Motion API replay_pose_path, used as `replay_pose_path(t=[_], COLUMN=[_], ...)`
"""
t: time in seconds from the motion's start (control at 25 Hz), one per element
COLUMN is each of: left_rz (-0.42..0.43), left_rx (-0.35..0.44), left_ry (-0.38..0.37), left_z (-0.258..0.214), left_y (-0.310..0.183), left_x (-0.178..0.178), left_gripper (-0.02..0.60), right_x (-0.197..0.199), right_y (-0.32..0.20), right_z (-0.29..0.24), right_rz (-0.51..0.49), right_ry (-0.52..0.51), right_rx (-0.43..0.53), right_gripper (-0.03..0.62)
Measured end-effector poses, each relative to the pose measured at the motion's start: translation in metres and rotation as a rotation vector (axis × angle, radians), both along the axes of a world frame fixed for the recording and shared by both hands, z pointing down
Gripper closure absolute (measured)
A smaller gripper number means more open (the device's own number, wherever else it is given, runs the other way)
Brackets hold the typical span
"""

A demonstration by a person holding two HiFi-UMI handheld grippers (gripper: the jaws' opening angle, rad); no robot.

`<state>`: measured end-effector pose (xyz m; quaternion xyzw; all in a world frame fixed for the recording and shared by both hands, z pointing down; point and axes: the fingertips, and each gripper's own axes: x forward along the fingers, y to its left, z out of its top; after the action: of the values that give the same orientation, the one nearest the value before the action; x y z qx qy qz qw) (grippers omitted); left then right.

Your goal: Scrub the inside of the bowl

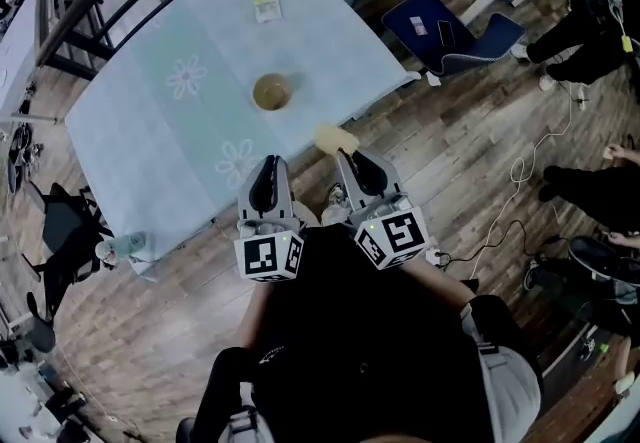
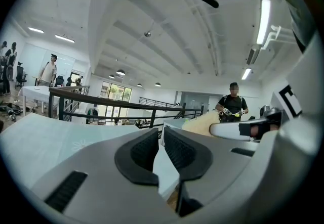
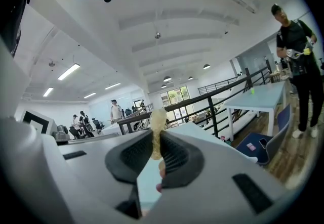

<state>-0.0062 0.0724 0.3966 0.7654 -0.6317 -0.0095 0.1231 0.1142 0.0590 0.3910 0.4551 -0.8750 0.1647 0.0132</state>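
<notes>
Presently, with the sponge (image 3: 158,117) pinched in the right claw (image 3: 156,148) and the left claw (image 2: 161,139) seen narrow and empty, the bowl (image 1: 272,91) on the bench (image 1: 150,136) ahead of both could be shoved away if scrubbed unsteadied.

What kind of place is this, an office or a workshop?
Probably a large open-plan office or lab on an upper level: cloth-covered tables, a black railing along the edge, and long strip lights on a white ceiling.
</notes>
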Motion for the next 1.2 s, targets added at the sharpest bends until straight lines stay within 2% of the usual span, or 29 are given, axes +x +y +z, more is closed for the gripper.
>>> replay_pose_path(t=[0.24, 0.44, 0.72, 0.88, 1.2], left_rz=[-0.045, -0.097, -0.135, -0.140, -0.101], left_rx=[-0.019, -0.054, -0.100, -0.130, -0.256], left_ry=[-0.001, 0.030, 0.045, 0.039, 0.047], left_z=[0.009, 0.030, 0.047, 0.061, 0.111], left_y=[-0.013, -0.034, -0.081, -0.111, -0.147], left_x=[-0.007, -0.034, -0.069, -0.083, -0.105], left_gripper=[0.537, 0.537, 0.568, 0.568, 0.566], right_x=[0.000, -0.016, -0.032, -0.049, -0.076], right_y=[-0.019, -0.039, -0.084, -0.118, -0.153], right_z=[0.019, 0.021, 0.013, 0.010, 0.023], right_rz=[-0.036, -0.054, -0.067, -0.065, -0.053], right_ry=[0.017, 0.041, 0.110, 0.121, 0.155], right_rx=[-0.048, -0.039, -0.050, -0.045, -0.100], right_gripper=[0.545, 0.545, 0.545, 0.545, 0.545])
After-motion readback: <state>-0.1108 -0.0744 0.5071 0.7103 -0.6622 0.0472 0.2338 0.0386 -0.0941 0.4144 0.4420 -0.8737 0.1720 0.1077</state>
